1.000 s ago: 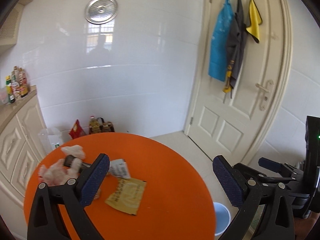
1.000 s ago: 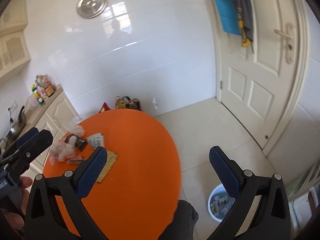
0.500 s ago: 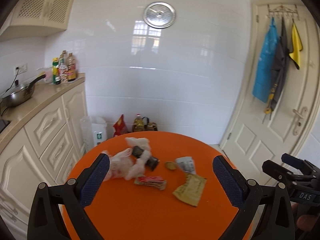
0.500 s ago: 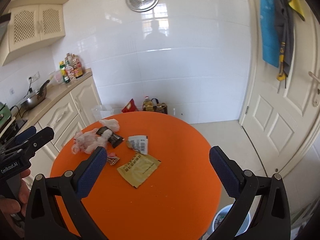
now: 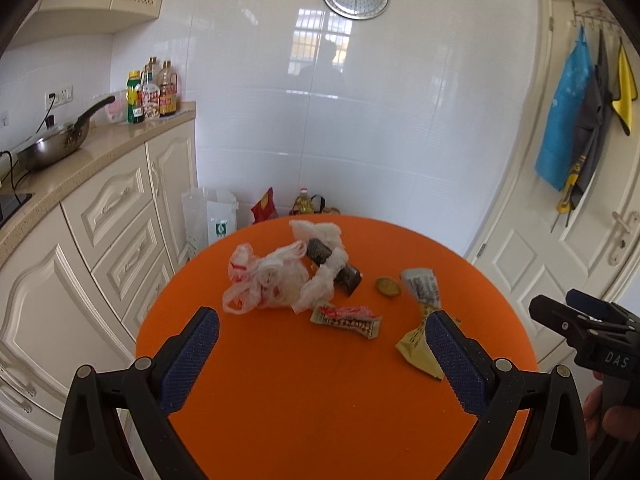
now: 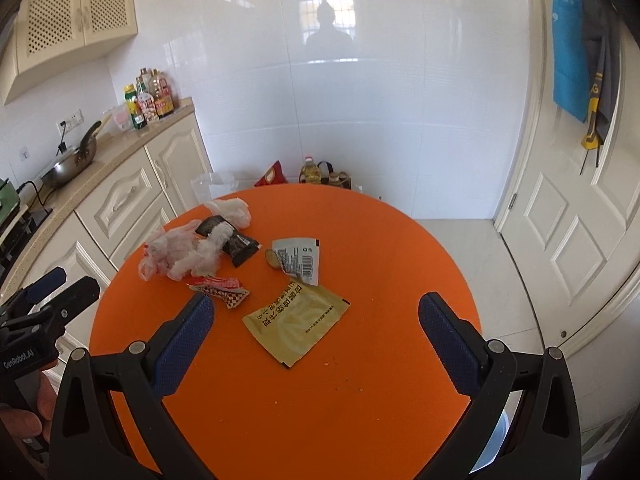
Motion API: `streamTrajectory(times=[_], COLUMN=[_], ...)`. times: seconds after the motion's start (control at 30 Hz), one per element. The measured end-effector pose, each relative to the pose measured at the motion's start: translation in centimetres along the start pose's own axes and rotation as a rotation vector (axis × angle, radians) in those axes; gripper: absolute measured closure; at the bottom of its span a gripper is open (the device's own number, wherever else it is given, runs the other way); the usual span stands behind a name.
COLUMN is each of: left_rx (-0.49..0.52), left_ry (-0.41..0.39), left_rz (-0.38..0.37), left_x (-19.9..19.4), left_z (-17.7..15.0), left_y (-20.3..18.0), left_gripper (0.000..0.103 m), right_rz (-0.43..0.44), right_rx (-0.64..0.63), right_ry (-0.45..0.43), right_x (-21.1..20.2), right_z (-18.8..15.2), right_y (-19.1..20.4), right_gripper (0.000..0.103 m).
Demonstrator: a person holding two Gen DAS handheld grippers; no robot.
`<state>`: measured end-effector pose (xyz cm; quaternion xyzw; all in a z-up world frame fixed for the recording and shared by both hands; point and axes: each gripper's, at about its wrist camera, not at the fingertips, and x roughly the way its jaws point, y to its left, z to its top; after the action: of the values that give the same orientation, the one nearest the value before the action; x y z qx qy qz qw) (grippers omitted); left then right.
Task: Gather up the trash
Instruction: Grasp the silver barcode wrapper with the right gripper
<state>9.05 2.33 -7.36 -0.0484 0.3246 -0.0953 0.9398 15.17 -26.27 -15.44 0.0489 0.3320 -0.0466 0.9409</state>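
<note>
Above, both claws — left gripper [image 5: 322, 340] and right gripper [image 6: 316, 322] — hover wide apart and hold nothing over the round orange tabletop [image 6: 360, 360]. Trash sits toward its far-left edge: plastic bags [image 6: 180, 250], red wrapper [image 6: 220, 286], white packet [image 6: 298, 260], yellow sachet [image 6: 296, 322] nearest the centre.

Your surface [image 6: 360, 360]: plastic bag [image 6: 172, 254] far left, snack wrapper [image 6: 220, 288] before it, sachet [image 6: 296, 320] nearest you, label [image 6: 300, 258] behind.

Wok [image 5: 52, 146] on counter [image 5: 96, 152]; apron [image 5: 562, 120] on door [image 5: 560, 248].
</note>
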Motion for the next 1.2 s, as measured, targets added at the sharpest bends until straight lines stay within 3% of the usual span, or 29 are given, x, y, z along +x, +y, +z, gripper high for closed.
streamTrajectory(times=[0.3, 0.63, 0.8, 0.93, 1.07, 1.2], left_rx=[-0.010, -0.014, -0.027, -0.027, -0.007, 0.010], left_ry=[0.121, 0.194, 0.204, 0.214, 0.222, 0.229], left_rz=[0.024, 0.052, 0.058, 0.043, 0.023, 0.003], left_x=[9.9, 18.3, 20.7, 22.9, 24.3, 25.5], left_z=[3.7, 6.6, 7.5, 8.6, 8.4, 8.6], left_y=[-0.9, -1.9, -1.6, -2.1, -2.9, -4.0], left_gripper=[0.001, 0.001, 0.001, 0.001, 0.001, 0.001], right_rz=[0.019, 0.066, 0.105, 0.131, 0.151, 0.162], right_rx=[0.011, -0.007, -0.015, -0.018, -0.024, 0.009], right_ry=[0.100, 0.209, 0.239, 0.243, 0.224, 0.208], right_x=[7.2, 16.5, 19.0, 19.4, 18.6, 17.6], right_z=[0.6, 1.6, 1.7, 1.7, 1.7, 1.9], right_y=[-0.7, 0.3, 1.0, 1.2, 1.0, 0.0], right_gripper=[0.000, 0.001, 0.018, 0.058, 0.069, 0.070])
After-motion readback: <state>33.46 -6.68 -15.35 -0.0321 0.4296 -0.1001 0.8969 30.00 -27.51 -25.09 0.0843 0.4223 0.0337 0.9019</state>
